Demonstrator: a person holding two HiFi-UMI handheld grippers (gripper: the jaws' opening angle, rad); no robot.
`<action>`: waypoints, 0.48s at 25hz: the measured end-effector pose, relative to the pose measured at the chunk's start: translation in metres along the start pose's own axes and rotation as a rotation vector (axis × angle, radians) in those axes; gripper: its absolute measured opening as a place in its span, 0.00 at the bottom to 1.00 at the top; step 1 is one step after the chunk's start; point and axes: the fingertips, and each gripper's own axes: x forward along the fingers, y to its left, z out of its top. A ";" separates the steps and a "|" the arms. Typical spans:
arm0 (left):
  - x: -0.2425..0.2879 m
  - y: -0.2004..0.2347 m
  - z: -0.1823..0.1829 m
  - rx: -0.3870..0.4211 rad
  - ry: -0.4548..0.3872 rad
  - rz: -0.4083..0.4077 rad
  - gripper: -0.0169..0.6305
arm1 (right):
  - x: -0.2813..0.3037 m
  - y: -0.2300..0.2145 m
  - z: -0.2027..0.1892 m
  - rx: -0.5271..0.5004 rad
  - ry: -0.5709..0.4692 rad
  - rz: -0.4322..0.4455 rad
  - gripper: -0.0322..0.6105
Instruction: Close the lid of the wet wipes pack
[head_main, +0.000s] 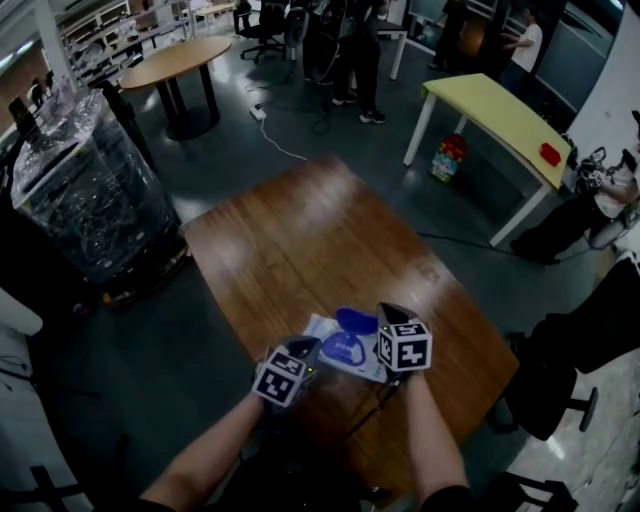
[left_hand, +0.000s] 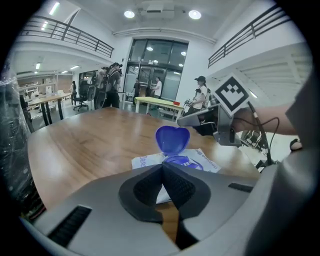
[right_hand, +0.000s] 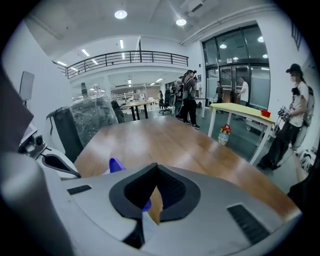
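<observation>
On a wooden table (head_main: 300, 240), a wipes pack (head_main: 322, 335) lies with its blue lid (head_main: 357, 320) standing open.
Left gripper (left_hand: 162, 170) and right gripper (right_hand: 156, 170) hover beside it, jaws pressed together, gripping nothing.

A wooden table (head_main: 330, 240) stands on dark floor (head_main: 205, 345), yellow table (head_main: 495, 110) beyond.

Open tabletop (head_main: 300, 240) stretches beyond the pack (head_main: 318, 335); only its raised lid (head_main: 356, 320) stands ahead.
</observation>
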 end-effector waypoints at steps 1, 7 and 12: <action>0.002 0.001 -0.002 0.003 0.016 0.006 0.03 | 0.001 -0.001 -0.003 0.000 0.018 0.011 0.06; 0.008 0.002 -0.008 0.001 0.054 0.009 0.03 | -0.016 0.023 -0.012 0.014 0.048 0.154 0.06; -0.004 0.002 -0.010 -0.019 0.037 0.004 0.03 | -0.038 0.058 -0.026 0.030 0.039 0.204 0.06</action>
